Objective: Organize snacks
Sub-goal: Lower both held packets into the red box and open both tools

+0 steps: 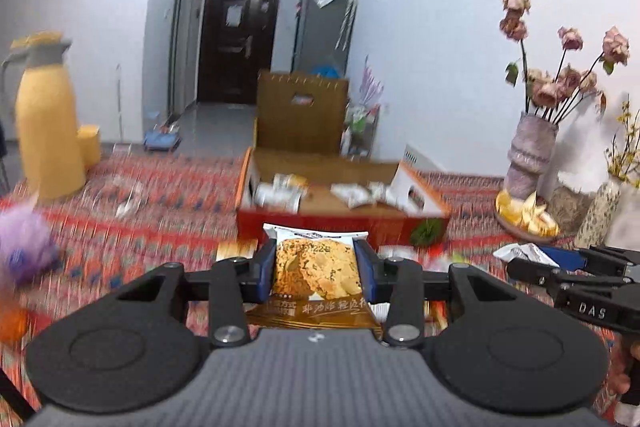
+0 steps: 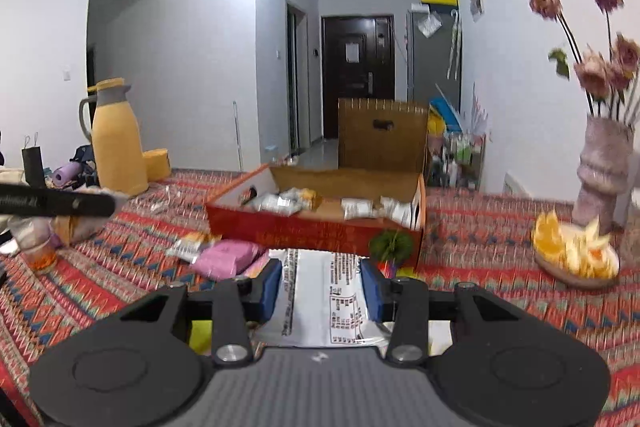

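Observation:
My left gripper (image 1: 316, 269) is shut on a cookie packet (image 1: 316, 267) with a brown printed front, held above the patterned tablecloth just short of the open red cardboard box (image 1: 340, 223). My right gripper (image 2: 322, 289) is shut on a white snack packet (image 2: 320, 299) whose printed back faces up, also in front of the red box (image 2: 312, 231). Several white snack packets (image 2: 280, 203) lie inside the box. In the left wrist view the right gripper's body (image 1: 580, 275) shows at the right edge with its white packet (image 1: 520, 253). A pink packet (image 2: 228, 259) and other loose snacks lie on the cloth left of the box.
A yellow jug (image 1: 48, 123) and yellow cup (image 1: 90, 145) stand at the back left. A vase of dried roses (image 1: 528, 151) and a plate of orange peel (image 2: 576, 259) sit at the right. A purple fluffy thing (image 1: 24, 247) is at the left edge. The box's lid (image 2: 380, 135) stands upright.

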{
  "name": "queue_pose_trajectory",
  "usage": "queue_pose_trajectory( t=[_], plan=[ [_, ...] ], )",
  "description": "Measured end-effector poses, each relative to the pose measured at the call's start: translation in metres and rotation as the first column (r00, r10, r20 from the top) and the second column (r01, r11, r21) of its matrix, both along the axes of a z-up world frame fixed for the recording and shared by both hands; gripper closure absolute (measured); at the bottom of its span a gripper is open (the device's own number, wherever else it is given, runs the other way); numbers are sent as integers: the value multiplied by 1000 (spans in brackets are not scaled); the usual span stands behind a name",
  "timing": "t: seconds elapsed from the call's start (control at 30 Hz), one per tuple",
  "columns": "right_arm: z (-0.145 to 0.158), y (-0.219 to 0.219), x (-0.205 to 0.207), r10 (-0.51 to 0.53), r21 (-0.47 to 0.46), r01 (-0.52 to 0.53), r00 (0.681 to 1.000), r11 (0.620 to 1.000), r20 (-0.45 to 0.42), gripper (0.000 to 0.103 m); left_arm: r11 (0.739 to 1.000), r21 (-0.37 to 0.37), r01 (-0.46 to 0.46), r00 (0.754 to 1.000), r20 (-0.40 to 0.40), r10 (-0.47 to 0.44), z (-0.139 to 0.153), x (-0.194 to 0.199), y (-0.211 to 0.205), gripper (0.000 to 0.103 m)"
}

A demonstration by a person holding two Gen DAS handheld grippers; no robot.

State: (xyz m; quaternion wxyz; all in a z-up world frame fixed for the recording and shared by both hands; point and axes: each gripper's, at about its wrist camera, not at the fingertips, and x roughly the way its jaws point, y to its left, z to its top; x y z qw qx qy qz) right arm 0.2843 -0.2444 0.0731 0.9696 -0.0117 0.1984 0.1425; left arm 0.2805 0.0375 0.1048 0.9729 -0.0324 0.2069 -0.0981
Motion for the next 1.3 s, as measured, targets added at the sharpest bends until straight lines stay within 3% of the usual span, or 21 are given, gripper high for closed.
queue_pose_trajectory(
  t=[0.2,0.47,0.6,0.7,0.9,0.93,0.97,1.0,1.07,1.2,1.3],
  plan=[
    [29,0,53,21,-32,-18,995,999,99,62,1000,-8,24,999,36,-24,25,68,-10,62],
    [54,15,163,68,-6,-68,994,998,91,61,996,-65,61,998,-22,-63,22,184,2,62],
    [50,33,238,102,-4,-102,995,995,7,61,987,-138,84,991,-89,-97,13,251,15,62],
    [29,51,301,99,-18,-101,991,995,-90,61,980,-179,92,975,-185,-125,-3,307,11,62],
    [-31,61,406,-45,-120,13,963,993,-266,58,986,-138,96,937,-321,-136,-54,393,-33,62],
    [-42,58,418,-70,-112,39,956,993,-286,49,987,-128,97,935,-328,-134,-63,399,-39,55],
    [-52,55,425,-87,-102,58,947,993,-308,41,988,-112,104,936,-325,-136,-71,404,-44,38],
    [-61,51,429,-99,-83,75,939,994,-331,39,991,-89,105,941,-314,-127,-78,406,-48,32],
    [-70,43,434,-99,-27,96,920,995,-378,37,993,-68,100,955,-273,-115,-86,403,-50,30],
    [-70,22,427,-98,83,135,933,987,-346,26,987,-136,84,961,-249,-116,-89,398,-42,23],
    [-71,9,425,-116,128,166,937,978,-330,26,994,-81,70,964,-252,-88,-90,396,-45,23]
  ],
)
